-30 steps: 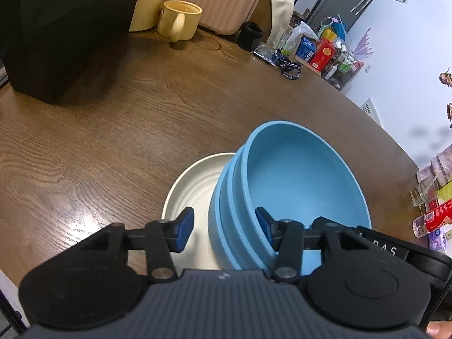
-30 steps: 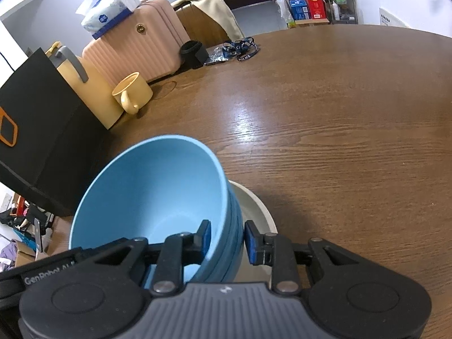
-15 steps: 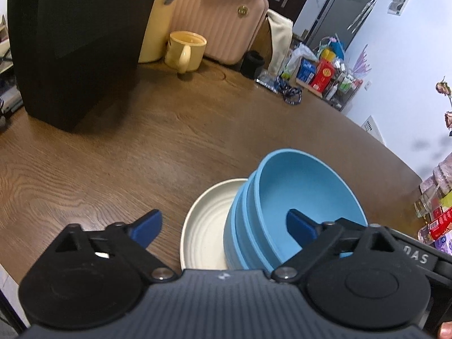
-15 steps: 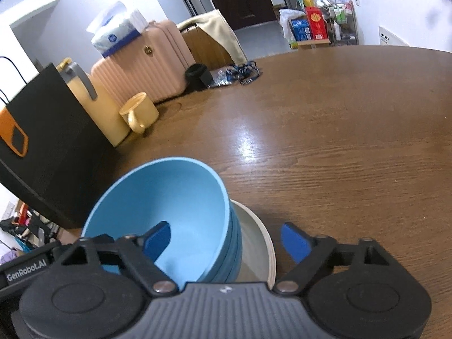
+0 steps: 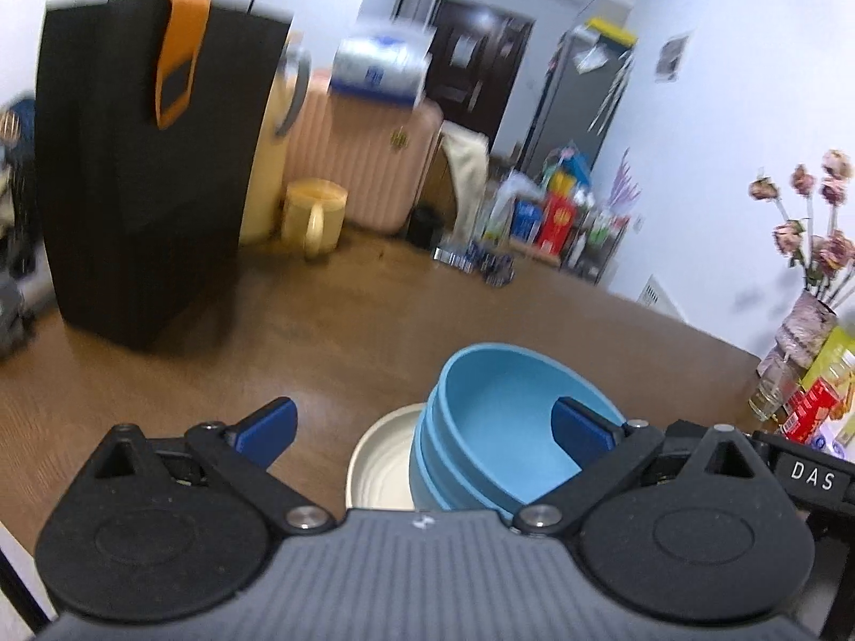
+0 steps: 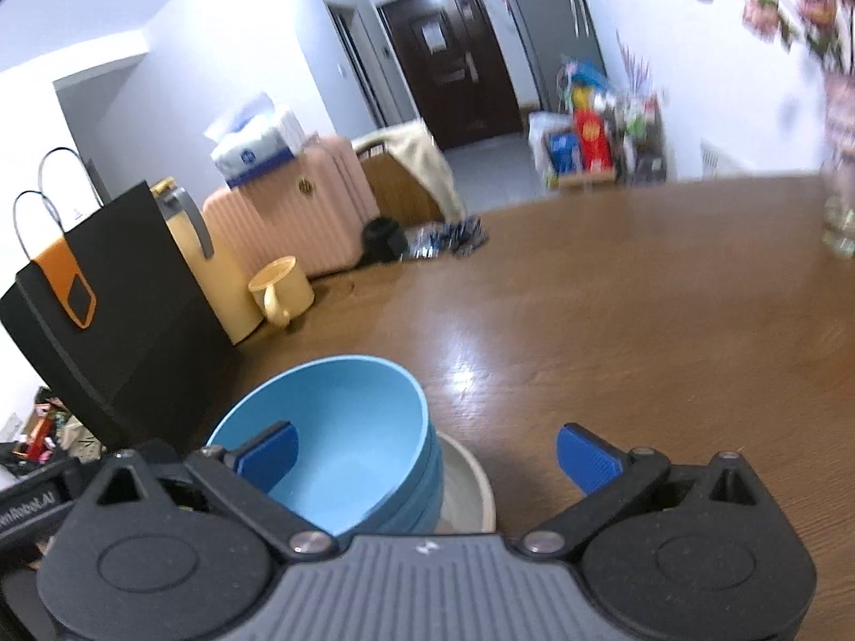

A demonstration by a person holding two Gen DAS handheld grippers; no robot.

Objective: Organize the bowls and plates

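Stacked sky-blue plastic bowls [image 5: 502,438] are seated on cream round plate [image 5: 374,459]; left gripper [image 5: 422,422] and right gripper [image 6: 427,451] jaws, just opened, are spread wide, nothing clamped.

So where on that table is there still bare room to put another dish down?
The widest bare wood lies right of the stacked blue bowls on the cream plate, running to the glass vase. A smaller patch sits between the bowls and the black bag. The far edge, by the yellow mug and pink suitcase, is crowded.
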